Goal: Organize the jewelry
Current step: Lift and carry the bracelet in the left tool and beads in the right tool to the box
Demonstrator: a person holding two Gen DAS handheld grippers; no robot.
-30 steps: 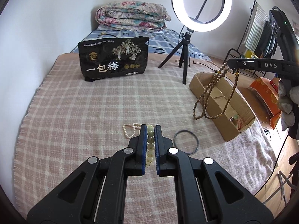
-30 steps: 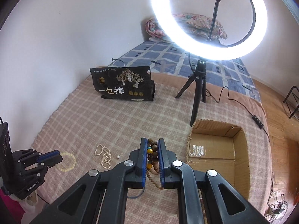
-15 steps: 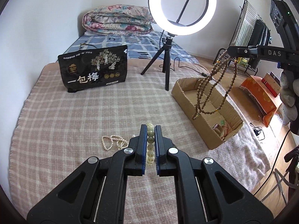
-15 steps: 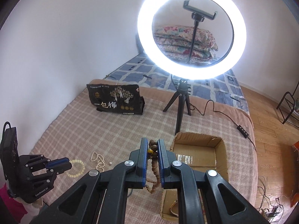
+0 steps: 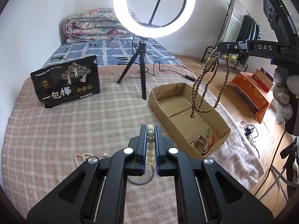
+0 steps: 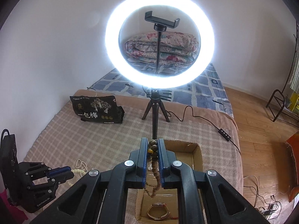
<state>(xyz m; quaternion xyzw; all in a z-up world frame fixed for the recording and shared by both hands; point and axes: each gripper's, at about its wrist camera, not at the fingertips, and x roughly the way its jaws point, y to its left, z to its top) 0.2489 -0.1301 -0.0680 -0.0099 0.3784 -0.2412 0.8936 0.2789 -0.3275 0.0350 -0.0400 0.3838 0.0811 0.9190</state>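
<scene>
The bed [image 5: 56,130], under its checked blanket, carries everything here. Over the past second both views have swung toward the cardboard box [image 5: 162,115] on its right side — that is the change that counts.

The cardboard box now sits directly beneath your right gripper [image 6: 152,160]. A second ago it lay ahead and to the right in the right wrist view; now its open top fills the space under the jaws, with a wristwatch [image 6: 158,210] already lying on its floor.

Your right gripper is clamped tight on the long wooden bead necklace [image 5: 203,85], whose loops hang free above the box interior, not touching the cardboard. In my judgement that strand is placed for release: parting the jaws should drop it inside.

Your left gripper [image 5: 150,143] is closed on the pale bead bracelet [image 5: 150,145], raised off the blanket and pointed at the box's near-left wall, but short of it. It has travelled rightward — the pearl strand [image 5: 82,157], earlier ahead of the jaws, now lies low left, and the dark ring [image 5: 139,181] shows below the jaws on the blanket.

Both of those await collection; the bracelet needs further carry before release.
</scene>
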